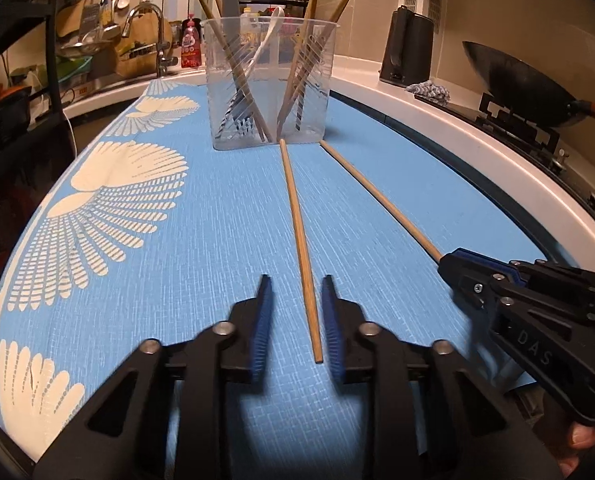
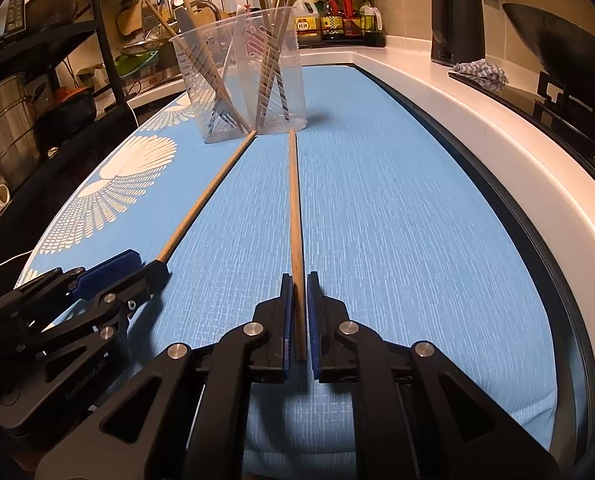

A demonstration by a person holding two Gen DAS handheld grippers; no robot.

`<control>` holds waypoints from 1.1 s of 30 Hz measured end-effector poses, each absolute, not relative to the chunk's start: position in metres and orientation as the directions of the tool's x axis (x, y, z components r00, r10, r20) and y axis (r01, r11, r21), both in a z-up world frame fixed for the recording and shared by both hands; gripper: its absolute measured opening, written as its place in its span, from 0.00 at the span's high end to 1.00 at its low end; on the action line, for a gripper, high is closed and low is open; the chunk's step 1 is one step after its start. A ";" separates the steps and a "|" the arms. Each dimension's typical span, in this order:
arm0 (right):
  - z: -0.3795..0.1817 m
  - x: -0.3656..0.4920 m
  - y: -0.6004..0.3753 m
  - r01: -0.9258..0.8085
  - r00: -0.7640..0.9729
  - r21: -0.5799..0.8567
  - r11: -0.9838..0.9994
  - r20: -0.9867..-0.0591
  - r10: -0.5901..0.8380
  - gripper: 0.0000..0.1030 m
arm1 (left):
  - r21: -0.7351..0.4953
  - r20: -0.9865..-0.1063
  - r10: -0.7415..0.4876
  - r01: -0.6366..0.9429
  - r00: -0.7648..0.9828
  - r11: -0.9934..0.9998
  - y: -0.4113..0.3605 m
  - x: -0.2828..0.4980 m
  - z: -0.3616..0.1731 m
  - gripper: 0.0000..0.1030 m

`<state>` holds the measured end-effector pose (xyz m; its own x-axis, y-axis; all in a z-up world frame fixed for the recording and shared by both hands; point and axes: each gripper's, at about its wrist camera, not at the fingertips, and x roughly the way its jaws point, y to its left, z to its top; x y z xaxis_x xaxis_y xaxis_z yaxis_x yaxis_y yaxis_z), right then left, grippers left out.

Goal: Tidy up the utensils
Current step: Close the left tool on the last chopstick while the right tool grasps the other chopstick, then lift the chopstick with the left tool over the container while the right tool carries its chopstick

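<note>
A clear plastic cup (image 1: 213,80) (image 2: 299,80) stands at the far end of the blue mat (image 1: 217,260), holding several chopsticks and a white spoon. Two wooden chopsticks lie on the mat, their far tips at the cup's base. In the left wrist view one chopstick (image 1: 297,220) runs between the blurred blue pads of my left gripper (image 1: 296,280), with a gap on each side. In the right wrist view my right gripper (image 2: 297,276) is shut on the other chopstick (image 2: 293,200). Each gripper also shows in the other's view: the right gripper (image 1: 447,260) and the left gripper (image 2: 145,266).
A black kettle (image 1: 407,52), a grey cloth (image 1: 429,90) and a wok (image 1: 529,84) on the stove line the right side. A faucet (image 1: 145,32) and a dish rack are at the far left. Sauce bottles (image 2: 337,20) stand behind the cup. The mat's left edge drops off.
</note>
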<state>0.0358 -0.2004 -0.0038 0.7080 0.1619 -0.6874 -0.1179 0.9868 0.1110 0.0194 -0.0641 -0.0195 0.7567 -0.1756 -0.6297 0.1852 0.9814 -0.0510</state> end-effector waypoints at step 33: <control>-0.006 0.030 -0.192 -0.115 0.742 0.046 0.992 -0.660 0.116 0.91 | -0.055 -0.611 -0.071 0.047 0.789 0.997 -0.026 0.003 -0.020 0.93</control>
<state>0.0302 -0.1922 -0.0062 0.7424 0.1164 -0.6598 -0.1147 0.9923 0.0461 0.0031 -0.0257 -0.0203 0.7886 -0.0710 -0.6108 0.0468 0.9974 -0.0555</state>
